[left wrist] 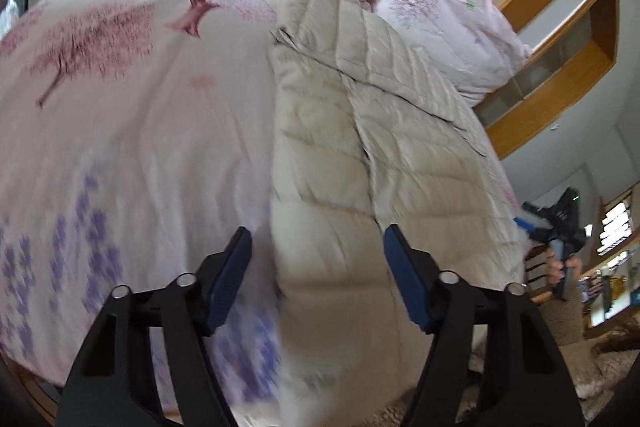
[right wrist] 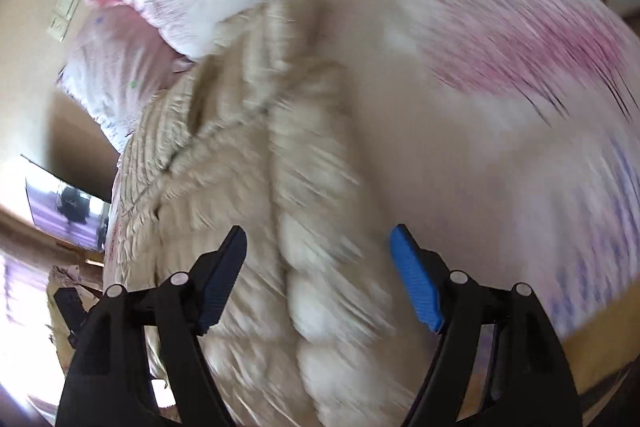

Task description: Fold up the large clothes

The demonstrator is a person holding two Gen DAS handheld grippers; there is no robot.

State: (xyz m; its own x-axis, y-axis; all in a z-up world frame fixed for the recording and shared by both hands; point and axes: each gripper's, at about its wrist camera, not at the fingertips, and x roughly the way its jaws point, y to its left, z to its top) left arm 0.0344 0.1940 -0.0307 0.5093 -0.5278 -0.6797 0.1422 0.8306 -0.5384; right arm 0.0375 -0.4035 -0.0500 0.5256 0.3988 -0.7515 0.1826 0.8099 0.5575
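two tools are hovering with jaws apart, left tool (left wrist: pixel 318 251) and right tool (right wrist: pixel 318 251), gripping nothing, over a cream quilted jacket (left wrist: pixel 360 115) lying on the floral bed (left wrist: pixel 140 107)

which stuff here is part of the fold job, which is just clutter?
Job:
- cream quilted jacket, lying along the bed
- left gripper, open above the jacket's near end
- right gripper, open, nothing between the pads

Just there:
- pink floral duvet
- pillows
- wooden shelf
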